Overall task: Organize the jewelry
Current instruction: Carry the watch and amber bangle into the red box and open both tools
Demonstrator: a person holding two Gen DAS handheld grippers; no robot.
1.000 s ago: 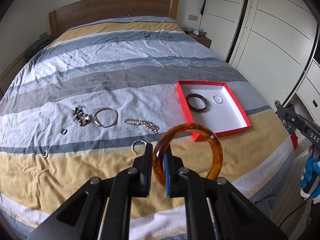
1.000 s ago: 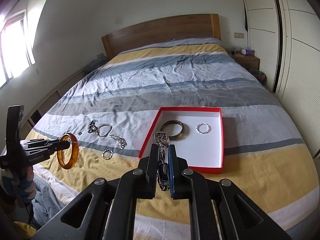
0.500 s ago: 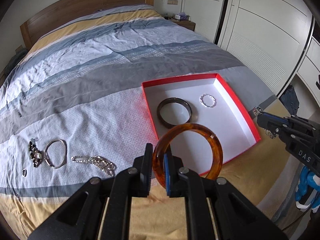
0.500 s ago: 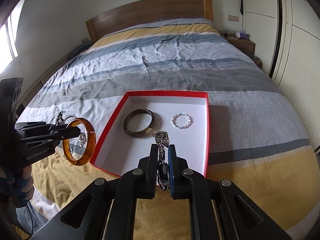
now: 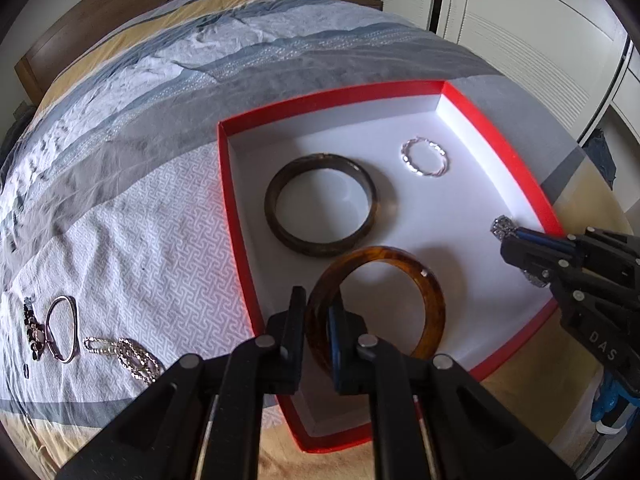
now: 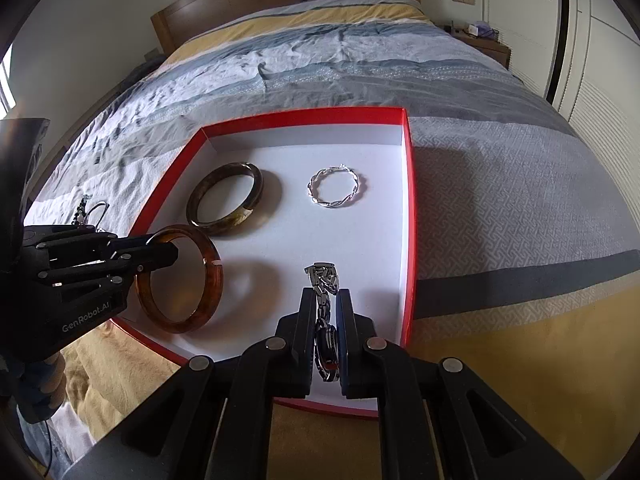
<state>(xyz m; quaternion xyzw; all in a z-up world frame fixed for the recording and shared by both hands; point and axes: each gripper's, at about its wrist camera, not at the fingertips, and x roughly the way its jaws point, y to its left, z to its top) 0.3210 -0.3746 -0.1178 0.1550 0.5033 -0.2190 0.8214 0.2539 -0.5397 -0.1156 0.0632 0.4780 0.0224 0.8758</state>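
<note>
Left gripper [image 5: 318, 316] pinching the amber bangle [image 5: 400, 280], right gripper [image 6: 326, 312] squeezing a metal chain bracelet [image 6: 323, 280]. Both low in the frame, over the red box [image 6: 408, 220], likely for dropping in.

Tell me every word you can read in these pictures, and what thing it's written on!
"GenRobot.AI": white letters on the black body of the left gripper, seen from the right wrist camera.
"DAS": grey letters on the black body of the right gripper, seen from the left wrist camera; the word runs on out of sight.
Nothing readable on the red cardboard box, the jewellery or the striped bedspread.
</note>
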